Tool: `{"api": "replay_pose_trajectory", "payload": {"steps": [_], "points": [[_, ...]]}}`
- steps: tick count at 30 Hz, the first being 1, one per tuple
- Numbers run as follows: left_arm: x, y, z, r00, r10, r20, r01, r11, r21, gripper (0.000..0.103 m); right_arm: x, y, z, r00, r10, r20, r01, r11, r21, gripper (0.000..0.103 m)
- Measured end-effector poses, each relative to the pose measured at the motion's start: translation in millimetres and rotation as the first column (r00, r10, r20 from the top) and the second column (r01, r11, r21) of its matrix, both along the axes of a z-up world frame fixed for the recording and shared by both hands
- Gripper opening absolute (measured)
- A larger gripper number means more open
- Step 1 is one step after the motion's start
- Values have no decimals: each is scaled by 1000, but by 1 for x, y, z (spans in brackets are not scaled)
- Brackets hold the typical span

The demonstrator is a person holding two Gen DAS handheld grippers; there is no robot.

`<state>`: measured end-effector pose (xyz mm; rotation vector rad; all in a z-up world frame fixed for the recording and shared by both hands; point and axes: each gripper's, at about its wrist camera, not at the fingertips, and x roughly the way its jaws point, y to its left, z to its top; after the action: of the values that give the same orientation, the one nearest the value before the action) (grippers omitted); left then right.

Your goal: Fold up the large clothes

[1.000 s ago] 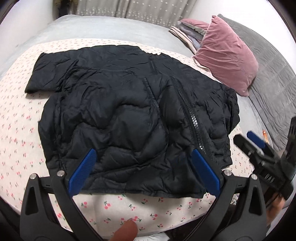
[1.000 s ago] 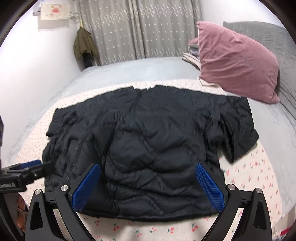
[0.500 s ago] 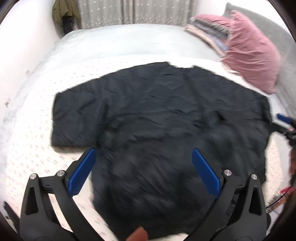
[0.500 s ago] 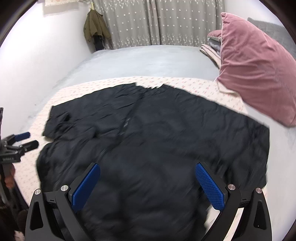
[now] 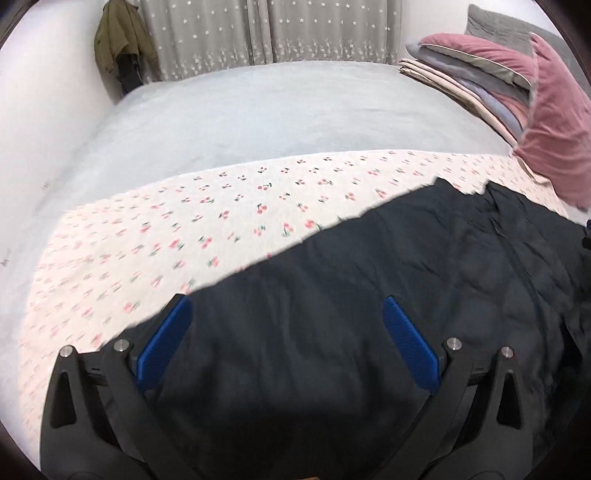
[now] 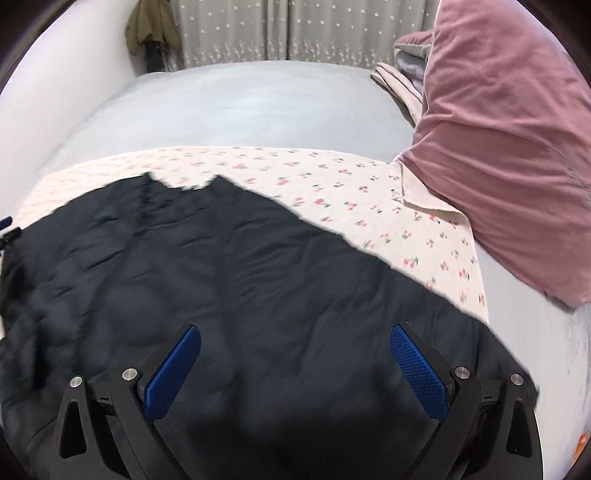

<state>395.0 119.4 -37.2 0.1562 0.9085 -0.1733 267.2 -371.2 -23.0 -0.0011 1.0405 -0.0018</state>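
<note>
A black puffer jacket (image 5: 369,295) lies spread flat on a cherry-print sheet (image 5: 207,218) on the bed. In the left wrist view its left sleeve fills the lower middle, and my left gripper (image 5: 284,339) hovers open just above it, blue pads (image 5: 164,341) wide apart. The right wrist view shows the jacket (image 6: 221,288) from the other side, its right sleeve under my right gripper (image 6: 295,365), which is open too with nothing between its pads (image 6: 419,373). The jacket's collar notch (image 6: 184,182) points away from me. A tip of the left gripper (image 6: 7,230) shows at the far left edge.
A pink velvet pillow (image 6: 506,147) leans at the right, on the sheet's corner. Folded bedding (image 5: 465,81) is stacked behind it. Grey bedspread (image 5: 277,110) stretches beyond the sheet to the curtains (image 5: 266,29). A green coat (image 5: 122,40) hangs at the wall.
Both grippers have moved forward and apart, from the jacket's hem out over its two sleeves. The jacket itself has stayed flat; both stay open.
</note>
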Motion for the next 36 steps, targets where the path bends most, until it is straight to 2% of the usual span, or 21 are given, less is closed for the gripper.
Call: {"api": "replay_pose_trajectory", "payload": {"steps": [5,7,8,10,11,12,13,14,15,16,18,20,23,25,26,28,29,30,31,33,36], "points": [[44,3,-46,997,59,-44,-56,996,72,102,43,-33,-42,996,-77,-37,76,997,-27,101],[49,11,-65,992,76,-97,-75,997,16,103,56,-49,-61,988,-140,-67,138,990,-35,96],[48,15,-70,991,84,-105,-86,996,-21,102,58,-58,-71,983,-164,-80,164,986,0,94],[37,18,-68,994,85,-72,-90,994,-70,88,55,-66,-80,979,-200,-36,203,976,82,86],[30,17,-65,995,73,-61,-79,993,-89,70,52,-63,-80,980,-198,-5,198,977,84,80],[24,16,-62,997,60,-55,-66,992,-109,48,50,-60,-79,983,-182,12,180,980,82,55],[18,16,-60,998,46,-49,-52,990,-129,37,47,-54,-75,988,-148,35,144,985,90,18],[12,13,-58,998,35,-47,-41,991,-130,20,45,-48,-71,992,-115,47,108,985,135,9],[5,7,-55,999,39,-26,-41,995,-91,14,45,-41,-69,994,-100,45,93,985,146,8],[2,3,-52,999,37,1,-37,998,-46,12,46,-31,-67,995,-84,50,78,991,109,7],[-2,2,-41,995,64,77,-67,997,28,10,49,-6,-60,996,-48,80,48,999,1,6],[4,13,-28,982,128,141,-136,990,46,10,51,8,-46,988,-46,148,54,997,-53,6],[21,27,-14,947,205,249,-237,966,103,10,63,24,-19,955,-65,288,91,993,-76,6],[32,21,-15,929,224,295,-286,940,187,17,77,39,-13,942,-66,330,116,984,-133,10],[39,21,-18,931,236,280,-301,929,216,28,88,48,-16,944,-70,323,133,975,-178,11],[42,15,-20,941,250,227,-305,919,251,34,101,49,-22,966,-91,240,138,973,-186,16],[36,14,-15,946,246,211,-293,927,236,49,102,48,-23,972,-102,211,141,973,-180,18],[30,14,-10,950,239,202,-281,935,216,72,97,45,-20,973,-103,208,137,978,-159,28],[19,15,-1,954,229,194,-264,948,177,79,90,43,-14,972,-102,210,134,981,-143,46],[3,18,15,954,232,187,-260,956,137,81,70,37,4,966,-105,237,136,984,-116,69],[-27,19,31,965,230,123,-241,967,87,82,33,28,36,955,-105,276,130,989,-75,74]]}}
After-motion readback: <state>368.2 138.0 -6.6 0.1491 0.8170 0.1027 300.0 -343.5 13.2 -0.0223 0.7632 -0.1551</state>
